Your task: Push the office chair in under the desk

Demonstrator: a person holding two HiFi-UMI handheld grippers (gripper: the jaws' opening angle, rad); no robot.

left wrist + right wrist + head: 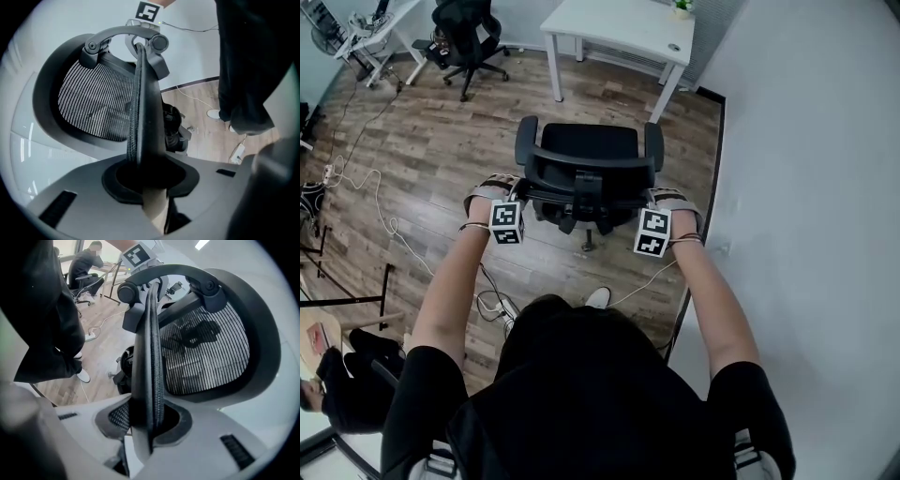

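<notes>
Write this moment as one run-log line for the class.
left gripper: shut on chair back | right gripper: shut on chair back | chair: short of desk, not yet under

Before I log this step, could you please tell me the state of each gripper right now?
The left gripper is closed on one edge of the office chair backrest.
The right gripper is closed on the backrest's other edge.
</notes>
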